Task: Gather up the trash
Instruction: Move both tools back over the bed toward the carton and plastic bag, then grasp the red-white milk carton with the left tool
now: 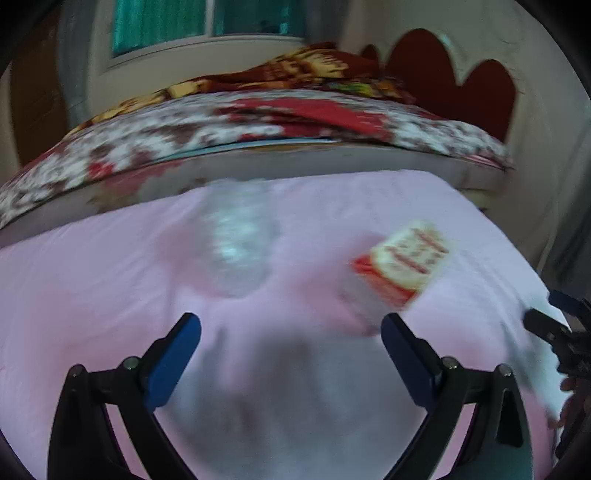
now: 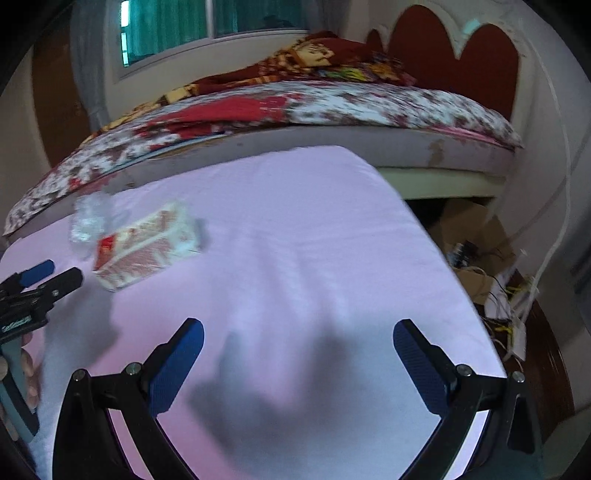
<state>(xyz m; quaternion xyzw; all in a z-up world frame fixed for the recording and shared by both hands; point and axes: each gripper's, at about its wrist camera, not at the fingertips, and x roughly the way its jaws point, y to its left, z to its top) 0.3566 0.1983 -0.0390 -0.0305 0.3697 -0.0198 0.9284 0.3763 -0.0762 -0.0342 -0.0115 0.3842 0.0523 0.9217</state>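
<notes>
A crumpled clear plastic bottle point(image 1: 236, 243) lies on the pink-covered table point(image 1: 110, 288), ahead of my left gripper point(image 1: 291, 332), which is open and empty. A red and white carton point(image 1: 404, 258) lies to the bottle's right, just beyond the left gripper's right finger. In the right wrist view the carton point(image 2: 144, 245) and the bottle point(image 2: 88, 221) lie at the far left. My right gripper point(image 2: 299, 336) is open and empty over bare pink cloth point(image 2: 295, 240). The left gripper point(image 2: 48, 277) shows at the left edge there; the right gripper point(image 1: 546, 317) shows at the right edge of the left wrist view.
A bed with a floral cover point(image 2: 332, 103) and a red heart-shaped headboard point(image 2: 458, 55) stands behind the table. Cardboard boxes, cables and clutter point(image 2: 491, 273) lie on the floor off the table's right edge. A window point(image 2: 207, 22) is at the back.
</notes>
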